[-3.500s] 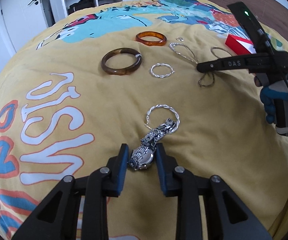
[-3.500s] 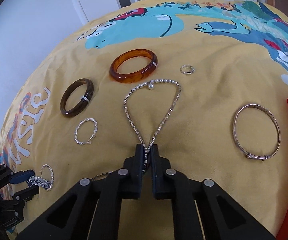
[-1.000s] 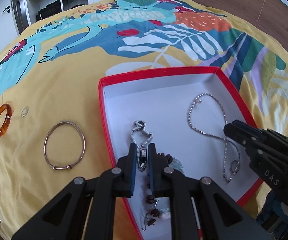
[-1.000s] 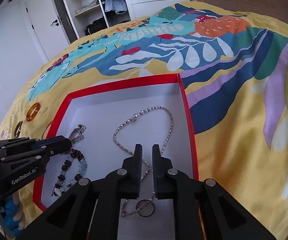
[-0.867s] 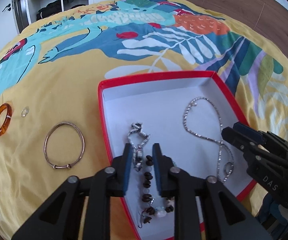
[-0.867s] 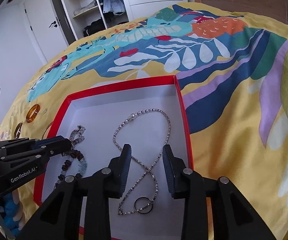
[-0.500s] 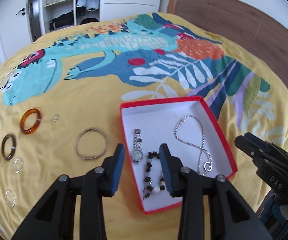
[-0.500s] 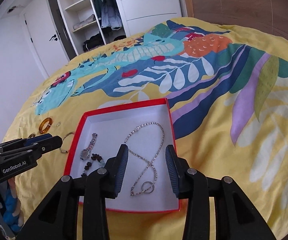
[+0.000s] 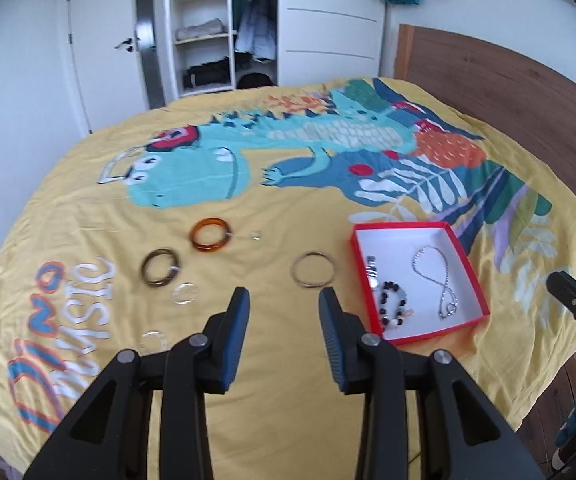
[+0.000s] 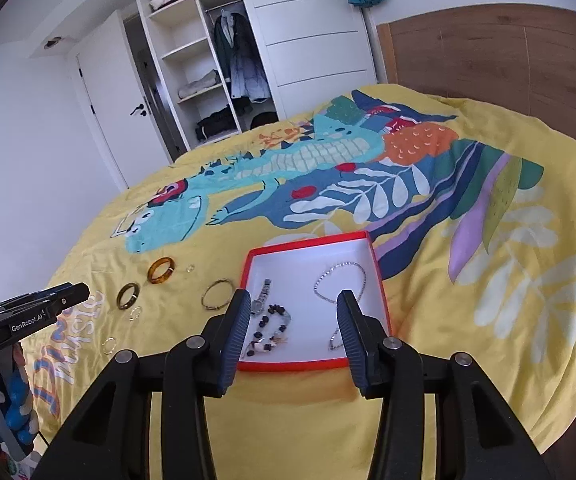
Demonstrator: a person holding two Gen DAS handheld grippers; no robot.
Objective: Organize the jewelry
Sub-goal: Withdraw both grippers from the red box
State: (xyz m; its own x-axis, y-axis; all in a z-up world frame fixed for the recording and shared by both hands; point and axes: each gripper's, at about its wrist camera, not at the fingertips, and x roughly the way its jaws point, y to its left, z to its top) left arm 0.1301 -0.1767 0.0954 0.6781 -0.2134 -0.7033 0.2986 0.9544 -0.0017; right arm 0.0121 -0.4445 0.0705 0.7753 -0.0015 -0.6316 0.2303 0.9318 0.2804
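The left hand-held gripper [image 9: 283, 312] hung above the bed [image 9: 288, 400] with its jaws wide apart and nothing between them. The right hand-held gripper [image 10: 292, 316] was likewise empty, its jaws opening, with the red box [image 10: 380, 292] seen through the gap far below them, not held.

The red box sat on the yellow dinosaur bedspread toward the headboard side, and it served as the collecting place. Inside it lay a watch [image 9: 372, 272] along the wall nearest the loose pieces, a dark beaded bracelet [image 9: 390, 306] just beside it, and a silver chain necklace [image 9: 434, 280] looped in a figure-eight toward the other side, with what looked like a ring at its lower end.

Out on the bedspread, well apart from the box, several pieces were not yet sorted: a thin metal bangle [image 9: 312, 275] nearest the box, an amber bangle [image 9: 210, 234], a dark brown bangle [image 9: 160, 273], a tiny ring [image 9: 256, 235], and two pale twisted hoops [image 9: 185, 293] [image 9: 154, 340].

Both grippers standing high and empty suggested a pause between deliveries; the metal bangle seemed the easiest next pick.
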